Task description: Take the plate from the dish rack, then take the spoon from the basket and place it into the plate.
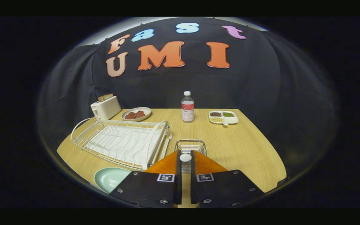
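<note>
Gripper view shows me the spoon (185, 157), its white round end pinched between the two fingers; the gripper (185, 156) is clenched on it from both sides. It hangs above the near rim of the wire basket (190, 145). I see the pale green plate (108, 178) on the wooden table (245, 150), left of the fingers and just before the white dish rack (123, 140). Further away stand a bottle (187, 107), a divided tray (223, 117), a dish of brown food (136, 114) and a toaster (105, 107).
</note>
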Motion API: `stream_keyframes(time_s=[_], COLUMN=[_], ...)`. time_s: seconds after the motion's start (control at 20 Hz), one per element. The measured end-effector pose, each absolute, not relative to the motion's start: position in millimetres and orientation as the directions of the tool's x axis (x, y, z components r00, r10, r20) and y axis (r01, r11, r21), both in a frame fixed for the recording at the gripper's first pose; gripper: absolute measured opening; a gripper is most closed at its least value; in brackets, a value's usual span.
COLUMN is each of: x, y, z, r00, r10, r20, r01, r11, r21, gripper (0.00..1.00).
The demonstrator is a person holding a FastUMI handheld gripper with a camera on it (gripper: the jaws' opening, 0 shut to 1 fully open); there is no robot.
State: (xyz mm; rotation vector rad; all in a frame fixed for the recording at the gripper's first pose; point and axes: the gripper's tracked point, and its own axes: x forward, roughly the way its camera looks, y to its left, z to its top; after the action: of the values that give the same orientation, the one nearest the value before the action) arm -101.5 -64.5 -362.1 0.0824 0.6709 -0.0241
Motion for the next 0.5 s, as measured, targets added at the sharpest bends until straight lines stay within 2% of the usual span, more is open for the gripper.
stream_keyframes(time_s=[0.5], x=[-103.4], y=[-73.2], z=[-269.6], r00=[0.841], r10=[0.022], r20=[-0.541], r01=[0.026], r11=[0.996], r21=[0.081], gripper=[0.11])
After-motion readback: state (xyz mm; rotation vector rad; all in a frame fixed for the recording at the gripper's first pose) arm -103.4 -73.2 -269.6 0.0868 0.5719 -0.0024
